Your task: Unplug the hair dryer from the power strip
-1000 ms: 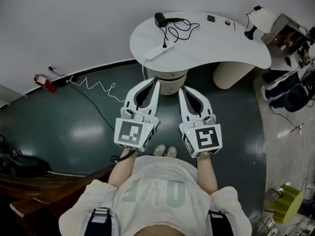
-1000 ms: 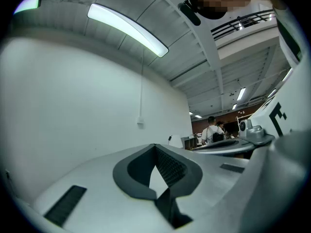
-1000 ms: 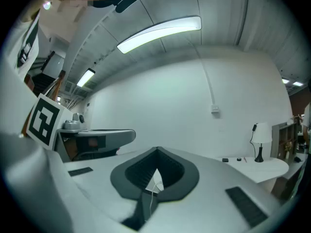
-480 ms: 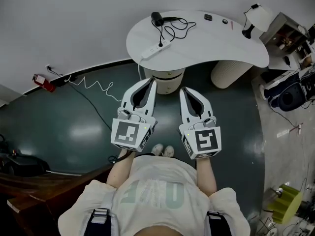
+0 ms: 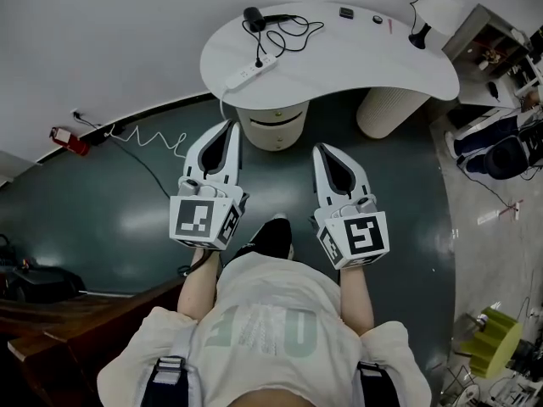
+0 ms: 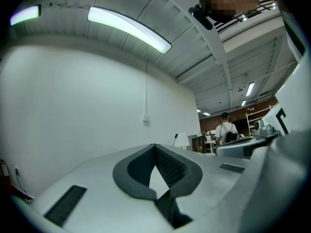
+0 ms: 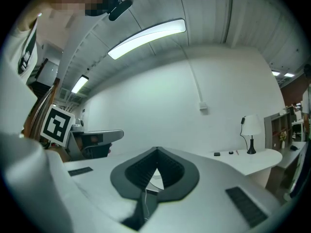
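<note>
The black hair dryer (image 5: 253, 17) lies at the far left of the white table (image 5: 356, 62), its black cord (image 5: 290, 30) coiled beside it. The cord runs to a white power strip (image 5: 249, 72) near the table's front left edge. My left gripper (image 5: 227, 127) is shut and empty, held level in front of the table, short of the strip. My right gripper (image 5: 322, 149) is also shut and empty, beside it to the right. In the left gripper view the left gripper (image 6: 155, 145) faces a white wall. The right gripper (image 7: 156, 148) faces the table edge.
A white lamp (image 5: 424, 11) and small dark items (image 5: 346, 13) sit on the table's far side. The table's pedestal (image 5: 271, 125) and a ribbed white leg (image 5: 389, 108) stand below it. A white cable (image 5: 161, 145) trails across the dark floor. Cluttered shelves (image 5: 501, 58) are at right.
The person has stepped toward the table; a dark shoe now shows below. Both shut grippers moved forward, the left one drifting left in the picture, so they stand further apart.
</note>
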{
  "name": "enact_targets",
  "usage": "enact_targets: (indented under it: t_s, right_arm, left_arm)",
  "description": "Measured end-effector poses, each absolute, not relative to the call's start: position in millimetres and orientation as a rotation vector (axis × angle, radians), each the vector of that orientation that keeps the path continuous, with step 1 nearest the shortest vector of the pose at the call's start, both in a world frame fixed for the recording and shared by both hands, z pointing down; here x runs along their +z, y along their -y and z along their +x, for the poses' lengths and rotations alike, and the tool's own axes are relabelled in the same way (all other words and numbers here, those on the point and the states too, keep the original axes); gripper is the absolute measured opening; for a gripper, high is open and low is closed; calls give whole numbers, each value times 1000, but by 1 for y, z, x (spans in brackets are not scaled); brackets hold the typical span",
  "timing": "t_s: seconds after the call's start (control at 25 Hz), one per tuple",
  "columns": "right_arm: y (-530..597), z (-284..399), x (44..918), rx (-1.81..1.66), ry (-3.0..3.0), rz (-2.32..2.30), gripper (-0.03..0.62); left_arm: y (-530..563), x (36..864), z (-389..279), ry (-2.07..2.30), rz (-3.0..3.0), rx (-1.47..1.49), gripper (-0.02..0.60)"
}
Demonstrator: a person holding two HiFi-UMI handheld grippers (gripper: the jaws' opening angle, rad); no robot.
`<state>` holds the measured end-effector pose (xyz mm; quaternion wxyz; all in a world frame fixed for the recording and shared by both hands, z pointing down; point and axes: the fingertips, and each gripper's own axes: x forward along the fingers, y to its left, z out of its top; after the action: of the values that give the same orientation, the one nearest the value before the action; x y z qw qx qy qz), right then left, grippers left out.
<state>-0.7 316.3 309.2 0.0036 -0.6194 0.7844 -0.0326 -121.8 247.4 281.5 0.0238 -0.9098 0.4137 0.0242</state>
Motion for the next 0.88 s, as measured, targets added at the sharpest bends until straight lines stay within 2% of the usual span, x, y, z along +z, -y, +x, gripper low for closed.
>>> enact_targets:
  t_s: [0.4,0.88]
  right_arm:
    - [-256,48,323,-44,-2452,-1966,3]
    - [-66,121,296,76,-2566,-1910,3]
  left_arm:
    - [-175,290,-80,-1264,-2782,145,5]
    - [5,269,-11,-1313,-2734,150,5]
